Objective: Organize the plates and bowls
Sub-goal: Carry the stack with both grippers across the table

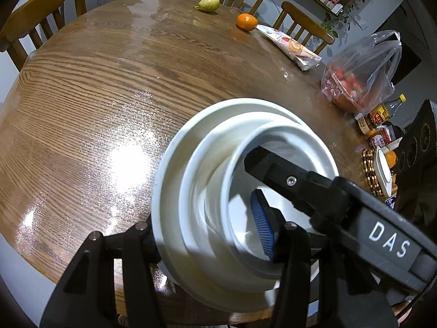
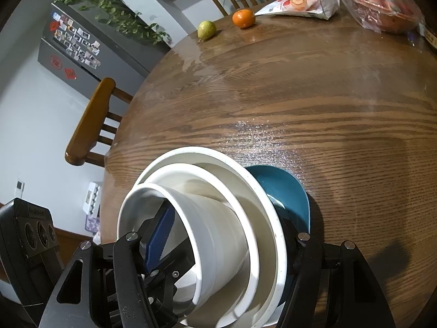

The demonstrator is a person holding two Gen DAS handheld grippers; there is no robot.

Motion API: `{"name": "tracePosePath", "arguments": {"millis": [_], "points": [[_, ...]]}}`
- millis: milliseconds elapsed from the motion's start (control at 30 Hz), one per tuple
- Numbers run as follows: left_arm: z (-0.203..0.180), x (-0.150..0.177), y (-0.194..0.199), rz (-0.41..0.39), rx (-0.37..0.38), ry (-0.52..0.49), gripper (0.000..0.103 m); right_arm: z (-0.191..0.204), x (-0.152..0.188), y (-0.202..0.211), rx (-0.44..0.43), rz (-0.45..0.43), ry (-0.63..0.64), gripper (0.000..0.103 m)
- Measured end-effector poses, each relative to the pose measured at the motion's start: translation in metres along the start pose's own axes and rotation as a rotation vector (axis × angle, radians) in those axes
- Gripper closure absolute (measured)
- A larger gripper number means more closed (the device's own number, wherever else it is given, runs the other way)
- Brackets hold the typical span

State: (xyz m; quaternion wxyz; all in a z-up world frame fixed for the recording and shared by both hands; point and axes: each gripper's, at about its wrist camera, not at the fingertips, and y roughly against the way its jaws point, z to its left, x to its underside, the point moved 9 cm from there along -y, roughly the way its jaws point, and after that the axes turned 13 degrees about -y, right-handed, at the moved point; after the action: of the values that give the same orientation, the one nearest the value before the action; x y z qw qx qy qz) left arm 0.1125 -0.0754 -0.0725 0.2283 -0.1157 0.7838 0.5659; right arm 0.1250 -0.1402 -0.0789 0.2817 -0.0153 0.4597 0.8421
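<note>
Both grippers are clenched on the same load: my left gripper [image 1: 204, 227] is closed across the white stack [image 1: 174, 164], blue pad inside the inner bowl [image 1: 240, 147] and the other finger outside the big rim. My right gripper [image 2: 224, 227] does the same from the other side, pad inside the bowl, outer finger behind the wide plate. The stack is three nested white pieces at the near edge of the table [image 1: 82, 109], tipped toward the cameras. I can't tell if its base rests on the wood or is lifted. The teal plate [image 2: 281, 188] sits under or behind it on the right, and I can't tell if my right outer finger traps it or only touches it. Risks as I judge them: each grip bites through several loose walls, so the pieces can shift against each other and the inner bowl can slide out if I tilt more. If my two hands move unevenly, the stack twists and one pad slips off the glazed surface. The teal plate can drop away or get dragged if it isn't really pinched. So close to the near edge, any slip goes to the floor. The pear [image 1: 209, 3] and orange [image 1: 246, 22] are far off, no clash there
</note>
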Motion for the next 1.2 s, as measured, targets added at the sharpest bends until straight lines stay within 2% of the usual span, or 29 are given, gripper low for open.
{"name": "tracePosePath", "arguments": {"millis": [333,1200], "points": [[-0.001,0.003,-0.013,0.037,0.009,0.002,0.053,-0.011,0.0,-0.007,0.021,0.008,-0.013,0.036],[0.002,-0.003,-0.015,0.006,-0.009,-0.025,0.052,-0.013,-0.005,-0.009,0.005,-0.015,-0.008,0.036]]}}
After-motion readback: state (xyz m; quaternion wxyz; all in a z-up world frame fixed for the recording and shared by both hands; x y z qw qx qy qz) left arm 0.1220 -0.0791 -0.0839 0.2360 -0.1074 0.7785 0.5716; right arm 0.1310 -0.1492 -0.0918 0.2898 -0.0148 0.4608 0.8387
